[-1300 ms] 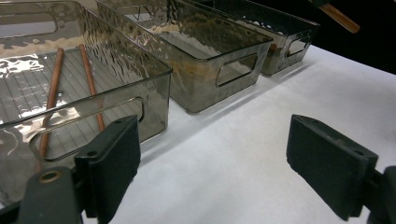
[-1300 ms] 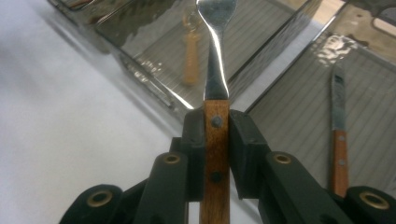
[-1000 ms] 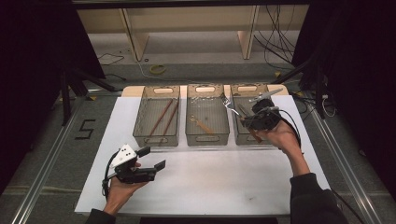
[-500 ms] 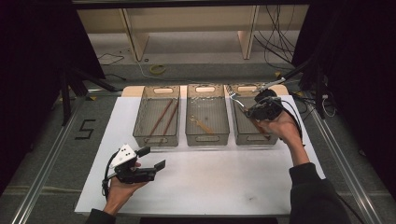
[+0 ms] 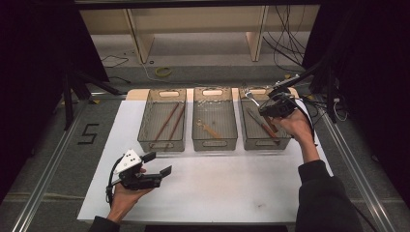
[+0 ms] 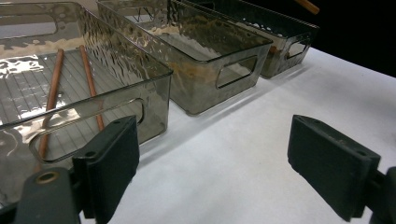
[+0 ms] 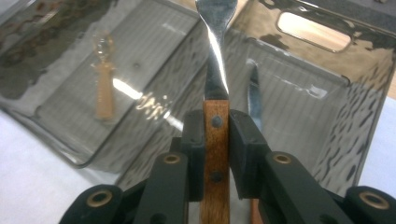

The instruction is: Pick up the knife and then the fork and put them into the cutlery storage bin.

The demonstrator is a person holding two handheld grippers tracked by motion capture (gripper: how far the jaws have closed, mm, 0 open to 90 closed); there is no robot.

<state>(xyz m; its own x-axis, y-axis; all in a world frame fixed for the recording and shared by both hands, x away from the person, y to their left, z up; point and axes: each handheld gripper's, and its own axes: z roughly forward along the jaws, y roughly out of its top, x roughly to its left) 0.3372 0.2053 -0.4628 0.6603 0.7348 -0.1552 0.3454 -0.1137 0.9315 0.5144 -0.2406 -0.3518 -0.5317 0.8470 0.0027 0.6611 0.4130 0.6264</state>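
Cutlery is what my right hand-held gripper (image 7: 216, 135) has clamped: a wooden-handled utensil (image 7: 215, 93), held by its riveted handle between both jaws, its metal part pointing straight ahead of the gripper. In the high view my right hand-held gripper (image 5: 270, 107) hangs over the right bin (image 5: 285, 140), with the utensil's metal end (image 5: 249, 94) sticking out beyond the jaws toward the far end of that bin. Below and just ahead of the jaws, a second utensil (image 7: 254, 100) with a metal blade lies inside the right bin (image 7: 327, 112). Off to the gripper's left sits the middle bin (image 7: 56, 93) with a pale wooden piece (image 7: 103, 88) lying in it.

My left hand-held gripper (image 5: 157, 164) rests low over the white worktop (image 5: 217, 188), jaws spread wide with nothing between them. Ahead of it stands the left bin (image 6: 149, 70), holding two brown sticks (image 6: 51, 93).
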